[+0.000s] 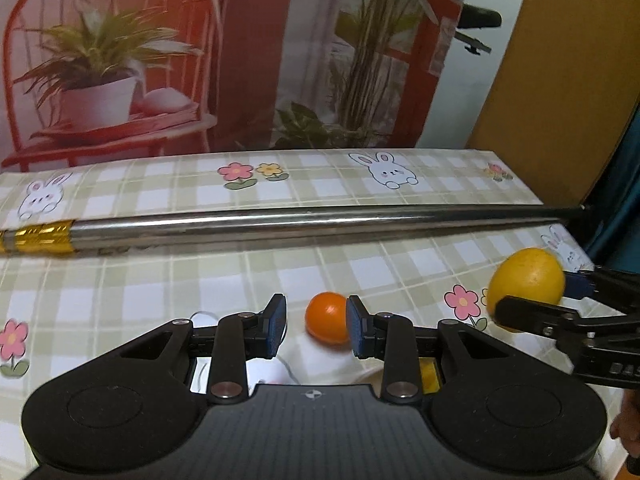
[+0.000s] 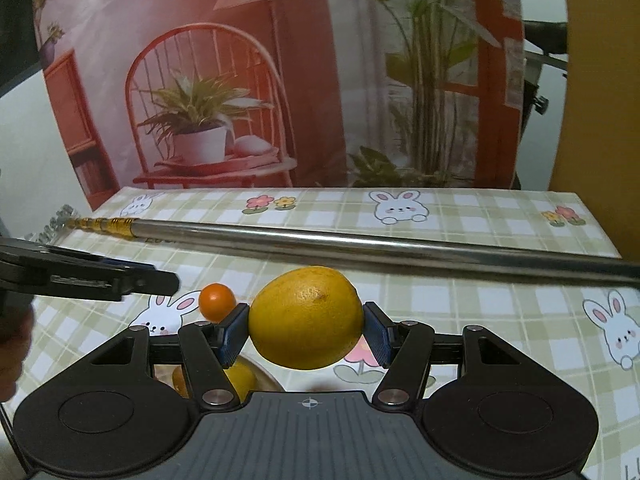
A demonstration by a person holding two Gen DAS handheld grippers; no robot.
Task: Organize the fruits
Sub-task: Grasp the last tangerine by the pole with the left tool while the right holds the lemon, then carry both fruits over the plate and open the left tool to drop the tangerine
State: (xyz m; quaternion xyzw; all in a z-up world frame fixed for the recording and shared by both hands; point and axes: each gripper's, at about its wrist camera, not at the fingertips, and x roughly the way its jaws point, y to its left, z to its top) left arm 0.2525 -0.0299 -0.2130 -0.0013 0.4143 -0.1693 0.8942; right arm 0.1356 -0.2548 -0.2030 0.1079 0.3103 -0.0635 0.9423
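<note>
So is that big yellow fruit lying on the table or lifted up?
Lifted. The right gripper is shut on the lemon, its pads pressing both ends; the tablecloth shows below it.

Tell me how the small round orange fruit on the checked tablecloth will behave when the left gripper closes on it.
The small round orange fruit looks smooth and glossy, so it may slip between the pads. Being nearly spherical on a flat checked tablecloth, it will probably roll if nudged off-centre. The left gripper is open, with the fruit beside its right pad, so an uneven close could push it away.
</note>
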